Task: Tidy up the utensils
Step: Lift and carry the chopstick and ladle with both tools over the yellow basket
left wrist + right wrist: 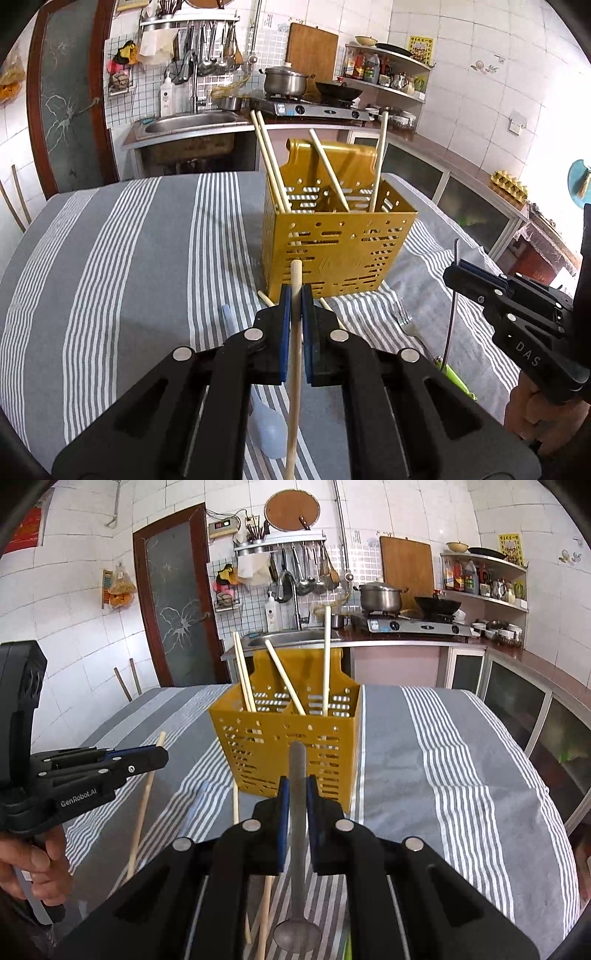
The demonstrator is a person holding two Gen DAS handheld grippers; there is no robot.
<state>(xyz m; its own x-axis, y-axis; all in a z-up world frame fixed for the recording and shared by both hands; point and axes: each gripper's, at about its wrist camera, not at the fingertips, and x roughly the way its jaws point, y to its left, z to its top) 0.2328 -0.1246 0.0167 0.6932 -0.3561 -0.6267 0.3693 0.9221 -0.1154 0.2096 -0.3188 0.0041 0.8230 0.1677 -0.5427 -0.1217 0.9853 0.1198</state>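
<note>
A yellow perforated utensil holder (pixel 336 243) stands on the striped tablecloth with several wooden chopsticks (pixel 269 162) leaning in it; it also shows in the right wrist view (pixel 288 749). My left gripper (pixel 295 295) is shut on a wooden chopstick (pixel 295 354), held upright just before the holder. My right gripper (pixel 297 786) is shut on a metal spoon (pixel 297 849), handle up and bowl down, close to the holder's front. Each gripper shows in the other's view, the right one (pixel 458 271) and the left one (pixel 159 755).
On the cloth lie a pale blue plastic spoon (pixel 264 428), a fork (pixel 406 321), a green-handled utensil (pixel 458 380) and loose chopsticks (pixel 236 808). Behind the table are a sink (pixel 192 122), a stove (pixel 314 107) and counter cabinets (pixel 472 206).
</note>
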